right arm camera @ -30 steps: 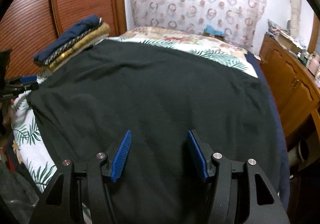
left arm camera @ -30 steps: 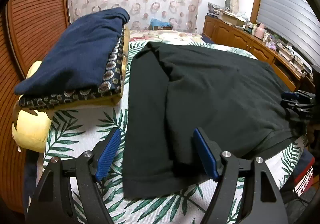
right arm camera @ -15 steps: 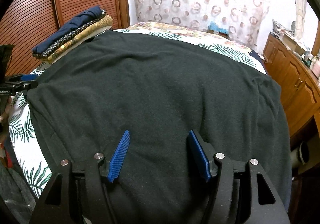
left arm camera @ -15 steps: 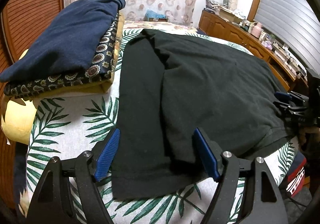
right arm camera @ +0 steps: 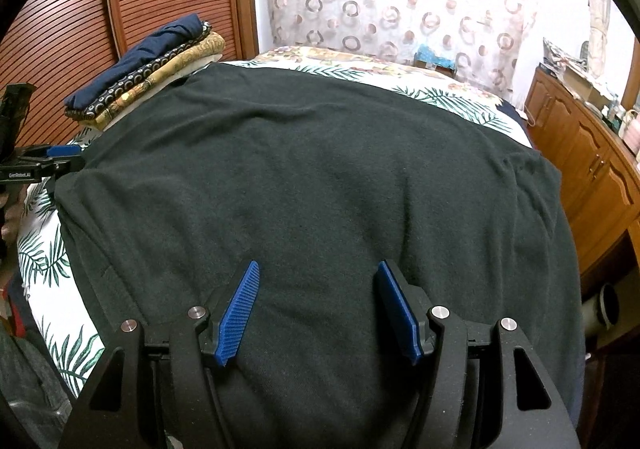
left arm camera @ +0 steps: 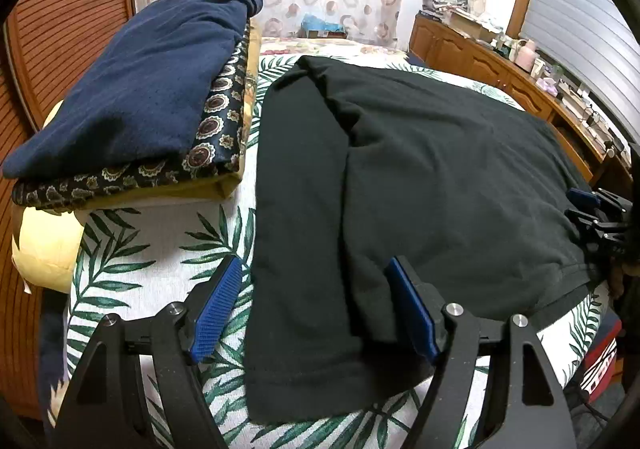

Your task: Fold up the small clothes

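The dark green knit shirt (right arm camera: 320, 177) lies spread flat on the leaf-print bedsheet (left arm camera: 160, 245), ready for folding. The left gripper (left arm camera: 316, 305) hovers wide open over its folded-in sleeve edge; the right gripper (right arm camera: 318, 303), equally wide, hangs above the hem, holding nothing.

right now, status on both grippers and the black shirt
Left hand-held gripper open, over the shirt's folded side. Right hand-held gripper open, holding nothing. Black shirt flat on the bed. Folded stack beside it, apart.
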A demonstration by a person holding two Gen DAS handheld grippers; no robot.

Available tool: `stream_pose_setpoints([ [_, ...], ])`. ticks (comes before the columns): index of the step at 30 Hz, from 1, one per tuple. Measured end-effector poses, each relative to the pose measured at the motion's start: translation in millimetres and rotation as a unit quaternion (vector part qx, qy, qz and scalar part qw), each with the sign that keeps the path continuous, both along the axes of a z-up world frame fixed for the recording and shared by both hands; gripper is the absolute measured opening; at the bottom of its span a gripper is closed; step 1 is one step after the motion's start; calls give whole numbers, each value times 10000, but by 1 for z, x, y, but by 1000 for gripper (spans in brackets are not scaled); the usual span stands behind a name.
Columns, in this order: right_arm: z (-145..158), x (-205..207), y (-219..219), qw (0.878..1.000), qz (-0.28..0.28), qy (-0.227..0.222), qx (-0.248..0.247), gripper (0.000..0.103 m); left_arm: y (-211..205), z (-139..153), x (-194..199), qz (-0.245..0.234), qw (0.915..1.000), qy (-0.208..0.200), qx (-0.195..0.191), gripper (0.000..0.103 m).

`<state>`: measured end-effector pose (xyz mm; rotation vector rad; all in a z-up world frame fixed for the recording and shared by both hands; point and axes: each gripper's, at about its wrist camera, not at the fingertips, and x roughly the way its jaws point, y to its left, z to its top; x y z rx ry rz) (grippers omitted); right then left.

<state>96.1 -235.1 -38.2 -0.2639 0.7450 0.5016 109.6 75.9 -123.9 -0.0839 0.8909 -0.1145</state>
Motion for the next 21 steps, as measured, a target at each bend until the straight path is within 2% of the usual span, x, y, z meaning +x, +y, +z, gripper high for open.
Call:
stream_pose_setpoints([
  [2,0,0,0,10000,3,2,3,64,-1,0,1,-33,10000,17,22,76],
  [4,0,0,0,10000,2,1,2,64,-3,0,2,-94,9999,17,61,71],
  [7,0,0,0,10000,3,2,6,64,-6,1,3,-150,9998,5,88,57],
  [9,0,0,-1,10000,6,3,8,64,-6,2,4,-239,9997,1,-13,39],
  [10,0,0,-1,10000,7,3,9,64,-6,2,4,-299,9995,12,-108,34],
  [12,1,0,-1,10000,7,6,20,64,-9,4,4,-391,9990,-9,-226,13],
  [15,1,0,-3,10000,7,7,37,64,-19,9,1,-454,9988,-152,-35,8],
  [21,0,0,-2,10000,13,8,30,64,-38,40,-9,-626,9954,-703,-148,8],
])
